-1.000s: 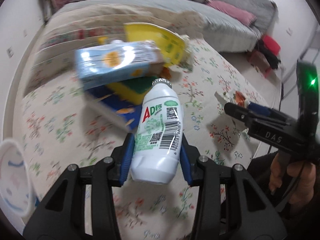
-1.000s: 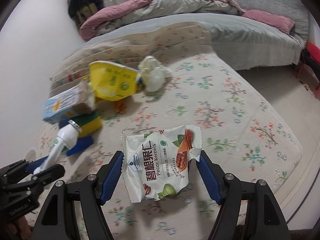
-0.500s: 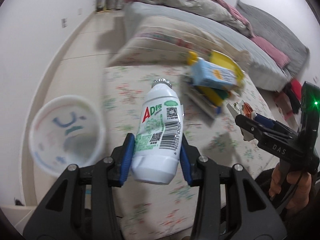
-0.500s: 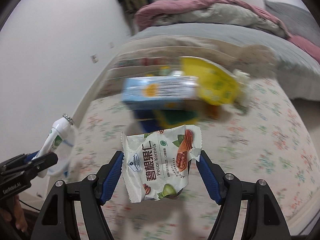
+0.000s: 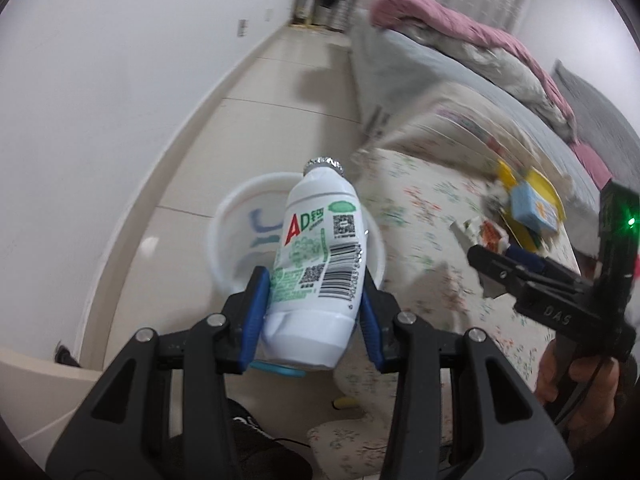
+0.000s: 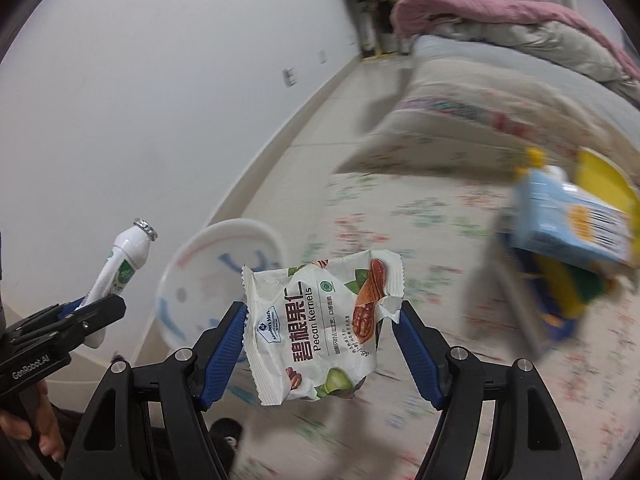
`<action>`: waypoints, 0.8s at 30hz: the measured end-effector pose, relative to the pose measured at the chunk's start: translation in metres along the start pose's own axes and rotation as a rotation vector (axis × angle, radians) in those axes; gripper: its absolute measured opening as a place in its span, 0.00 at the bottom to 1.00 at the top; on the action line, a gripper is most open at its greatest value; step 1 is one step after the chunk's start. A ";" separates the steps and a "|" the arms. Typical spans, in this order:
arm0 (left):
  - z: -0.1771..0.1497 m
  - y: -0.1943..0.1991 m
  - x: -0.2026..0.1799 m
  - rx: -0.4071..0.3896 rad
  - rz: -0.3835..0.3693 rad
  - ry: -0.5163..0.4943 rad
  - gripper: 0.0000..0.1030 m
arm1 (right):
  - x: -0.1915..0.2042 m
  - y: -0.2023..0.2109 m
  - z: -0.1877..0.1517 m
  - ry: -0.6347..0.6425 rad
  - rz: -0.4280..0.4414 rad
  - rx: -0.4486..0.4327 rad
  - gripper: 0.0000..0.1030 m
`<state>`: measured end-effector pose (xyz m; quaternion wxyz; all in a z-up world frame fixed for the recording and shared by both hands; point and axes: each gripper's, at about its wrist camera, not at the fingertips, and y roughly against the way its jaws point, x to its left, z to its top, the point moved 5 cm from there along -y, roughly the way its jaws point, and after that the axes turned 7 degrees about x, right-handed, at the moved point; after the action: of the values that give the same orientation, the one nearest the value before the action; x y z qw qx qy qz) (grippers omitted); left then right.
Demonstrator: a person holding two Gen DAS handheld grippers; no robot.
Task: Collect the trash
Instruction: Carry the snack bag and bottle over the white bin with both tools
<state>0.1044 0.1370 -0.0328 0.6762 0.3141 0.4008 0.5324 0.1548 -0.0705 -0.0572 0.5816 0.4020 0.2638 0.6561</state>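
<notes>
On the tiled floor beside the floral mat, the white bin [image 5: 224,220] sits directly ahead of the left gripper [image 5: 310,312], clamped on the bottle [image 5: 316,276], neck pointing forward over it, while the right gripper [image 6: 322,344], clamped on the pecan packet [image 6: 320,320], stands farther off to the bin's right.

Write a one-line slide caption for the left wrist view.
Left gripper holds a white AD bottle above the white bin.

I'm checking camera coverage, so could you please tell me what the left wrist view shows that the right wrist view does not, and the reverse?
Only the left wrist view shows the bottle's barcode label and the right gripper's green light. Only the right wrist view shows the pecan kernel packet's printed front and the wall outlet. Both show the white bin, the flowered mat, the bed and the blue carton.
</notes>
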 end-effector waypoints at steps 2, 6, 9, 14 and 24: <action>0.001 0.000 0.012 -0.009 0.011 0.029 0.44 | 0.014 -0.016 0.005 0.018 0.020 0.019 0.73; 0.002 -0.001 0.029 -0.017 0.032 0.062 0.44 | 0.040 -0.044 0.015 0.043 0.050 0.043 0.73; 0.001 -0.005 0.038 -0.012 0.029 0.086 0.44 | 0.055 -0.061 0.021 0.054 0.080 0.055 0.74; -0.001 -0.011 0.052 0.002 0.026 0.115 0.44 | 0.073 -0.083 0.030 0.050 0.129 0.041 0.81; -0.001 -0.018 0.062 0.016 0.021 0.134 0.44 | 0.071 -0.109 0.035 -0.017 0.217 0.046 0.96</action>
<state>0.1185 0.1927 -0.0617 0.6398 0.2872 0.4460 0.5561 0.2444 0.0144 -0.1116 0.4999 0.4471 0.2285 0.7057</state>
